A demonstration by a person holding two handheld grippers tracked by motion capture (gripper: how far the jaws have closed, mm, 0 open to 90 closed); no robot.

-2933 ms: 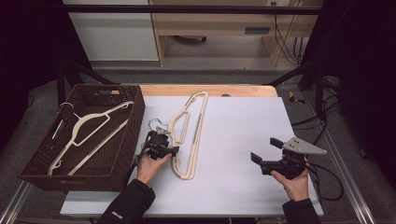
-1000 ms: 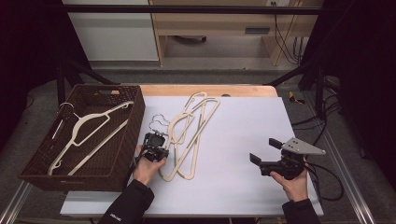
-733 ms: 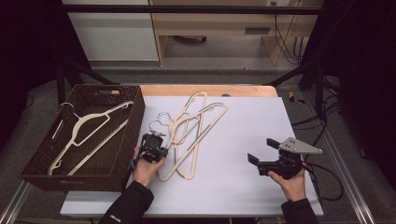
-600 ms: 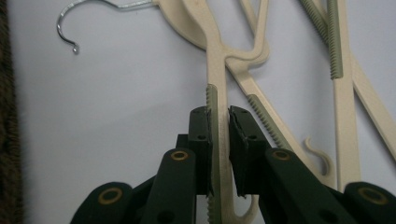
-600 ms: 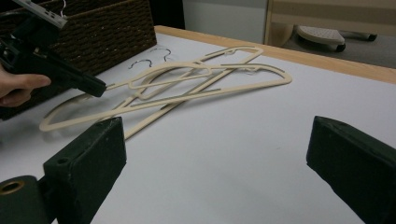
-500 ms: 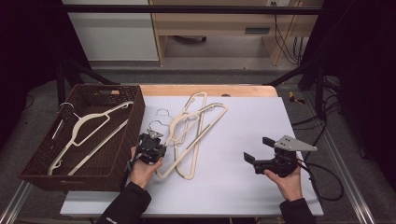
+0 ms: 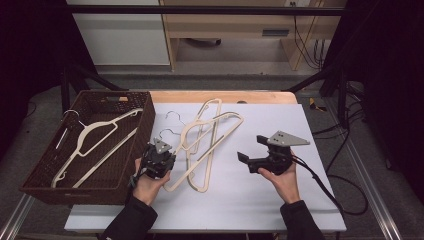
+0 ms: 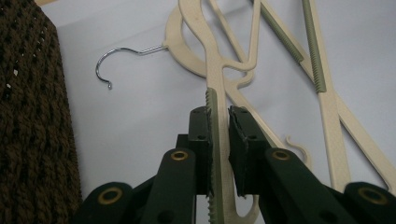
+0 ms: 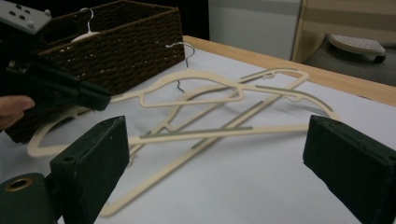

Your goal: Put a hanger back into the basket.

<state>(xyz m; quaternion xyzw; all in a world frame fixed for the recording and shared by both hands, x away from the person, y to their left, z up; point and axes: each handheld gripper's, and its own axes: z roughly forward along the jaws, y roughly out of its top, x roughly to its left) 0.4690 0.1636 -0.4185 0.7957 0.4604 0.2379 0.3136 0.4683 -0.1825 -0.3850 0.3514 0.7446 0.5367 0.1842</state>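
Nearest the counter's [image 7: 240,200] front edge, the person's left hand [image 7: 146,182] carries the left tongs [image 7: 159,161] just to the right of the brown wicker basket [image 7: 47,170], which serves as the landmark here. In the left gripper view those tongs [image 8: 219,119] are clamped on one arm of a cream hanger [image 8: 215,70], the ribbed green strip of that arm running between the two black pads; the wicker wall sits close on their left. Farther from the basket, well to its right, the right hand [image 7: 284,181] holds the right tongs [image 7: 247,160], which point back toward the basket; in the right gripper view their jaws stand wide apart with nothing between them, only the white counter top and the hangers beyond. Between those tongs and the basket lies the pile of cream hangers [image 7: 205,142], crossed over one another, their wire hooks [image 7: 172,117] turned toward the basket's right wall and lying just beside it. The gripped hanger is part of this pile, its lower end at the left tongs. Inside the basket itself another cream hanger [image 7: 97,145] lies slantwise across the bottom, its hook near the far left wall. Beyond the basket, past the counter's wooden far edge [image 7: 220,96], stands a pale cabinet [image 7: 120,32].
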